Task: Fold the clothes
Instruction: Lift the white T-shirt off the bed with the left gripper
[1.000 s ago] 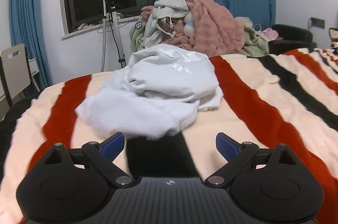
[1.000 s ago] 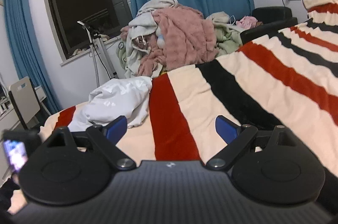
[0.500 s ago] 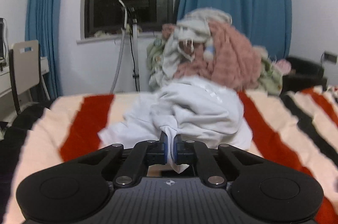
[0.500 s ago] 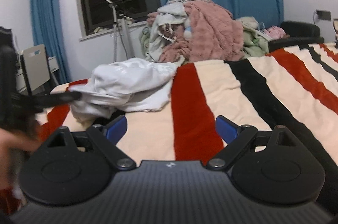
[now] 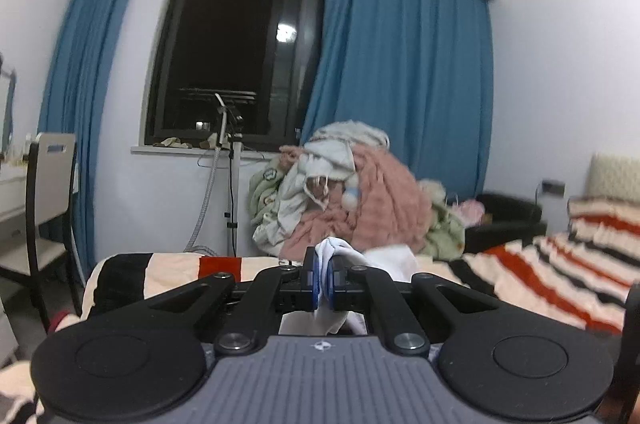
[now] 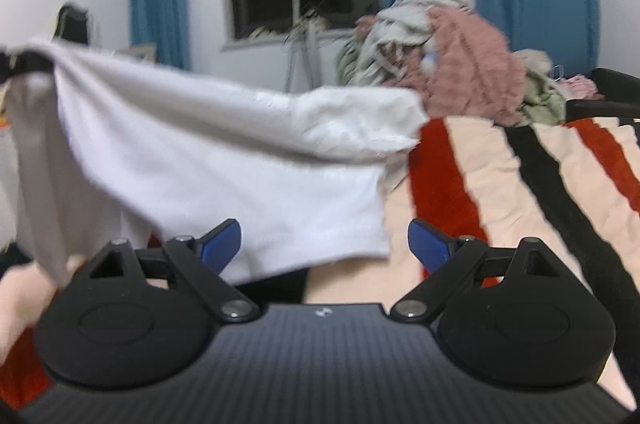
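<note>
My left gripper (image 5: 323, 282) is shut on a fold of a white garment (image 5: 340, 252), which pokes out above and below the blue pads. In the right wrist view the same white garment (image 6: 224, 152) hangs stretched in the air from the upper left, where the left gripper (image 6: 24, 66) pinches it, down to the bed. My right gripper (image 6: 325, 244) is open and empty, just below and in front of the garment's hanging lower edge.
The bed carries a red, black and cream striped blanket (image 6: 520, 176). A heap of pink, white and green clothes (image 6: 448, 64) lies at its far end by the blue curtains. A stand (image 5: 232, 184) and a chair (image 5: 48, 192) are to the left.
My left gripper closed on the white garment and lifted it high off the bed, pulling it up and to the left. My right gripper stayed open and moved closer to the cloth.
</note>
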A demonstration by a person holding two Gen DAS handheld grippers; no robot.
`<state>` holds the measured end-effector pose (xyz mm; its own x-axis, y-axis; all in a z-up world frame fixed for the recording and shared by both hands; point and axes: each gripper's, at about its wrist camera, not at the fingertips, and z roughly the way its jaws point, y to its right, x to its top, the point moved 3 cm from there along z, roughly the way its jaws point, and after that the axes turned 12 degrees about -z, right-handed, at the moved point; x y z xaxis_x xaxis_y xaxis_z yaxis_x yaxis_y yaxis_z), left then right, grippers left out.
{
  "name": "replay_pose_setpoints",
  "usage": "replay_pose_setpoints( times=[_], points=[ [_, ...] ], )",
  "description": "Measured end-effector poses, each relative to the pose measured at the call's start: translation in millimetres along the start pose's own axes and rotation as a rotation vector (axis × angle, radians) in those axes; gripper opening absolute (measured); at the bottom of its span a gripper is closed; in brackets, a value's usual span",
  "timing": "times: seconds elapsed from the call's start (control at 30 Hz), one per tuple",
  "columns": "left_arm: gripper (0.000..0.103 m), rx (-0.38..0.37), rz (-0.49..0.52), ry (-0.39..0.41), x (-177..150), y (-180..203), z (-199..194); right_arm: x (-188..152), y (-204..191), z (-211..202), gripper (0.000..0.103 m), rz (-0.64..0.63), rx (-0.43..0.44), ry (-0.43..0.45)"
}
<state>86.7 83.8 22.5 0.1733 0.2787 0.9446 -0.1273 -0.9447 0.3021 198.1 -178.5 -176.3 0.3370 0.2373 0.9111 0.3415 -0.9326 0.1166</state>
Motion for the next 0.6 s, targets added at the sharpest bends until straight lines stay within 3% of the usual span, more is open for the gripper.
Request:
replay_pose_setpoints(
  times=[0.07, 0.17, 0.33, 0.5, 0.6],
  points=[
    [0.004, 0.012, -0.046, 0.010, -1.8, -13.5, -4.3, -7.3, -12.3, 4.6, 0.092, -0.046, 0.018, -0.044],
    [0.004, 0.086, -0.093, -0.010, -5.6, -41.8, 8.0, -16.1, -19.7, 24.6, 0.092, -0.111, -0.020, -0.121],
    [0.005, 0.216, -0.168, -0.047, -12.3, -89.6, 29.8, -29.2, 6.3, 75.2, 0.092, -0.026, -0.096, -0.190],
    [0.005, 0.336, -0.211, -0.104, -24.1, -131.4, 65.9, -34.1, 28.4, 112.7, 0.092, 0.037, -0.144, -0.167],
    [0.006, 0.407, -0.172, -0.158, -37.7, -147.1, 94.6, -28.0, 37.2, 116.1, 0.092, 0.084, -0.153, -0.088]
  ],
)
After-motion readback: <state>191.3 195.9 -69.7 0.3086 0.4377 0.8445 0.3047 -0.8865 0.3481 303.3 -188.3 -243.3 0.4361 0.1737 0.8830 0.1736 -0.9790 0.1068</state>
